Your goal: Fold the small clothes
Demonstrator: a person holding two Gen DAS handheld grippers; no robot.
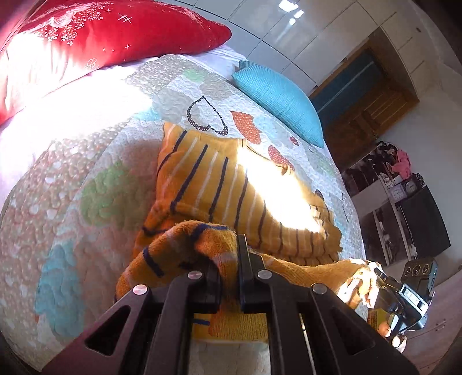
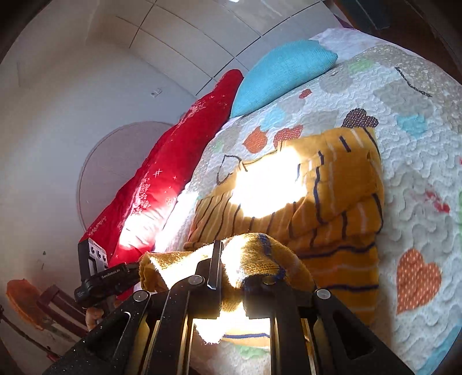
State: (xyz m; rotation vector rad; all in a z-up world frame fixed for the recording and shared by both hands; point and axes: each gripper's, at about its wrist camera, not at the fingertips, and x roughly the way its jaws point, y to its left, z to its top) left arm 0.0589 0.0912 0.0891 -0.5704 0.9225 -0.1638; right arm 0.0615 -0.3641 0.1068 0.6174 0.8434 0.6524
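An orange knit sweater [image 1: 213, 184] with dark blue and white stripes lies on the quilted bed; it also shows in the right wrist view [image 2: 340, 190]. My left gripper [image 1: 229, 259] is shut on its near hem and holds that edge lifted off the bed. My right gripper [image 2: 231, 268] is shut on the same hem farther along; cloth drapes over its right finger. Each gripper shows in the other's view: the right one at the lower right [image 1: 404, 294], the left one at the lower left [image 2: 98, 274]. A bright sun patch washes out the sweater's middle.
The bed has a patchwork quilt [image 1: 86, 178] with hearts. A red pillow [image 1: 115, 31] and a blue pillow [image 1: 280, 98] lie at its head. Shelves and a dark cabinet [image 1: 418, 219] stand beyond the bed's right edge, white wardrobe doors [image 1: 288, 26] behind.
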